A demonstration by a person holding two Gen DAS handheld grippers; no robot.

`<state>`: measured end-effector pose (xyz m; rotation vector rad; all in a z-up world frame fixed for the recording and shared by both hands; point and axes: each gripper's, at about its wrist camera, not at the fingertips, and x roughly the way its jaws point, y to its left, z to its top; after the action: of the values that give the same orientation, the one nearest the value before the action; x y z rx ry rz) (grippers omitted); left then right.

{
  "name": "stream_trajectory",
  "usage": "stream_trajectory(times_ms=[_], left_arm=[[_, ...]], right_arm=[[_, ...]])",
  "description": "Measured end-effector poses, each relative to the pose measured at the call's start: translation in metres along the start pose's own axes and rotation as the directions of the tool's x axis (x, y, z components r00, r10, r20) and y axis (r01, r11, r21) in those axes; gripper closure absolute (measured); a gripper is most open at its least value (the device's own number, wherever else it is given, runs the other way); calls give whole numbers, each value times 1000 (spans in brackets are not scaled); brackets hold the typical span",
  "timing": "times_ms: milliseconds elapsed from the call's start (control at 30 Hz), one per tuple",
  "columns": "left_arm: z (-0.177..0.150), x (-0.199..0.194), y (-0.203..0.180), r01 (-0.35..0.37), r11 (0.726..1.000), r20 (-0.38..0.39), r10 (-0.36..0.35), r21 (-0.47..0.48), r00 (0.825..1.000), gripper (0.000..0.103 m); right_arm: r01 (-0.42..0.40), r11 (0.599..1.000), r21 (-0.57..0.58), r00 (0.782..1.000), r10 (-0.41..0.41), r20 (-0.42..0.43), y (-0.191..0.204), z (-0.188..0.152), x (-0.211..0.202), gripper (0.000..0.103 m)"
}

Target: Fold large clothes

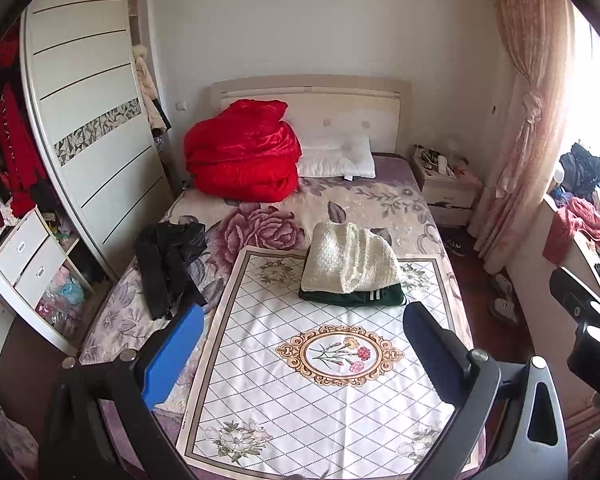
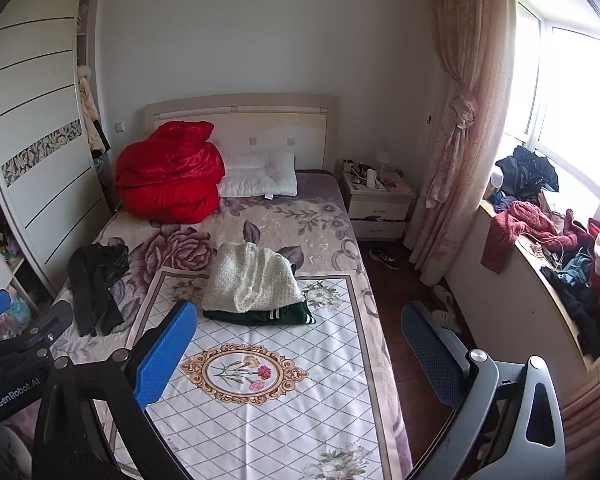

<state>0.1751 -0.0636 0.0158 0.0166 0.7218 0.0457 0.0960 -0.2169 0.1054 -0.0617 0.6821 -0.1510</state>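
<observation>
A folded cream knit garment lies on a folded dark green garment with white stripes, on the white patterned cloth spread over the bed. A crumpled black garment lies at the bed's left side. My left gripper is open and empty above the cloth's near part. My right gripper is open and empty above the bed's right edge, beside the left gripper's body.
A red quilt and a white pillow sit at the headboard. A wardrobe stands left, a nightstand and curtain right. Piled clothes cover the window ledge. Shoes lie on the floor.
</observation>
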Motion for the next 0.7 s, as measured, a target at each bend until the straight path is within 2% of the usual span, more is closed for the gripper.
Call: stream_trajectory(times_ms=[267,700], left_arm=[[-1,-8,2,0,1000,2,1,-28,1000,1],[-1,-22,1,-1,999,10,2,-36,1000,1]], right_arm=[[-6,1000,-5,1000,6,1,-6,-3,-12,0],[-41,999,-29,999,42,12,-20,14,-22,0]])
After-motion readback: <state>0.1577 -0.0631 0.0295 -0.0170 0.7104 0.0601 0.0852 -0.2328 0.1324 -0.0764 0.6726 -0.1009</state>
